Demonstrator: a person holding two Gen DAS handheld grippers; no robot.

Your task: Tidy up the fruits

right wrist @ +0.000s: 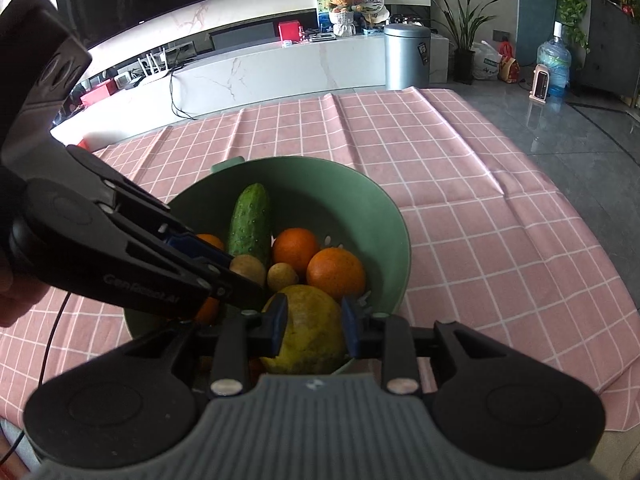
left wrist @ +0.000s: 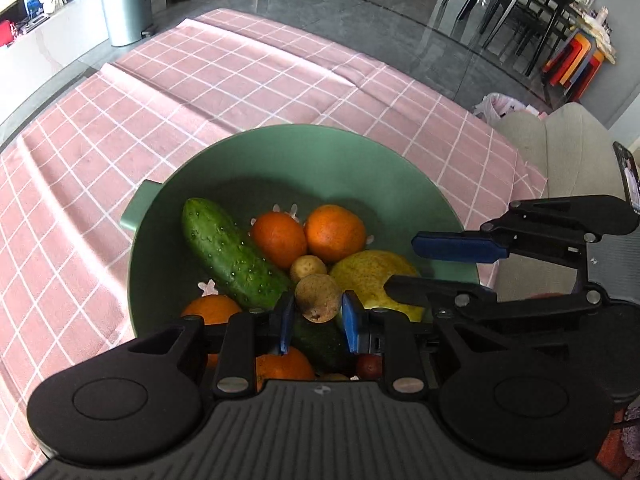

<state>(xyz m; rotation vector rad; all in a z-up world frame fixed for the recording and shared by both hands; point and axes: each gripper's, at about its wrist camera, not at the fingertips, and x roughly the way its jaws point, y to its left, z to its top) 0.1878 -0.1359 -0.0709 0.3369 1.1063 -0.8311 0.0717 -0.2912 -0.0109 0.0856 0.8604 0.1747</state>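
Note:
A green bowl (left wrist: 360,152) on the pink checked cloth holds a cucumber (left wrist: 228,252), several oranges (left wrist: 334,232), two small brown potatoes and a large yellow-green citrus (left wrist: 372,272). My left gripper (left wrist: 316,320) reaches into the bowl with its blue pads on either side of the nearer potato (left wrist: 319,297); they look to touch it. My right gripper (right wrist: 314,330) has its pads against both sides of the yellow-green citrus (right wrist: 310,328). The right gripper also shows in the left wrist view (left wrist: 444,268), and the left gripper in the right wrist view (right wrist: 224,268).
The pink checked tablecloth (left wrist: 200,92) covers the table around the bowl (right wrist: 376,216). A beige chair (left wrist: 560,148) stands beyond the table's right edge. A grey bin (right wrist: 406,56) and a white TV bench (right wrist: 280,64) stand on the floor beyond.

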